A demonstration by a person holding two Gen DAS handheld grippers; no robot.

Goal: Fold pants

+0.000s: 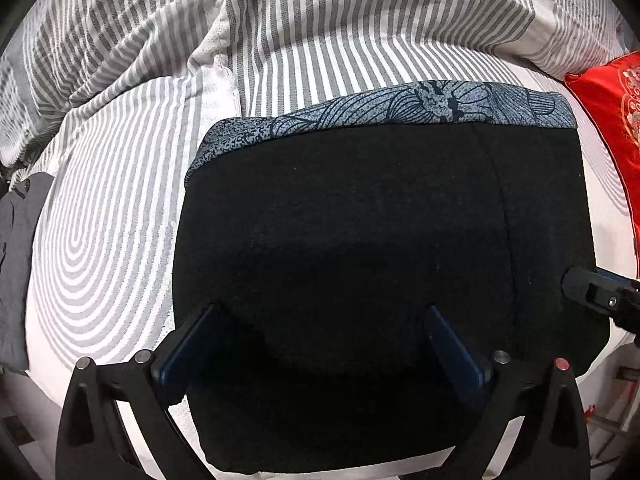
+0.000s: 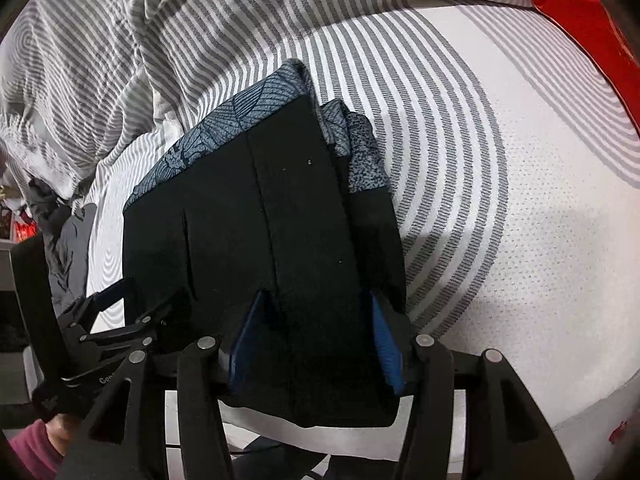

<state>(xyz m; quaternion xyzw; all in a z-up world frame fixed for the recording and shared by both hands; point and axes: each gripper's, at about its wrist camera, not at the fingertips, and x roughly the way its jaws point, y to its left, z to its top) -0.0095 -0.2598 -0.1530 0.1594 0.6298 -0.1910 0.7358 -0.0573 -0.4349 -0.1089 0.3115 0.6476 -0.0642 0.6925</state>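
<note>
The black folded pants with a blue-grey leaf-print band (image 1: 360, 240) fill the centre of the left wrist view as one compact rectangle on the white mattress cover with grey concentric stripes (image 1: 100, 240), the printed band running along its far edge toward the top of the frame. The left gripper (image 1: 320, 340) sits directly above the near half of the bundle, its two blue-padded fingers spread wide and clear of the cloth, nothing caught between them. In the right wrist view the right gripper (image 2: 316, 320) stands over the near right corner of the same bundle, jaws about half apart; whether the pads press the fabric I cannot tell. The bundle's long axis there runs from lower centre up toward the upper left, away from both tools. Both grippers are at the near edge, the left nearer its middle. The fold looks finished or close to it, so any further move would start from this near edge. Counted: one pair of pants, two grippers, one red embroidered cushion (image 1: 612, 120) at the right edge, one rumpled grey-and-white striped duvet (image 1: 280, 20) across the top.
</note>
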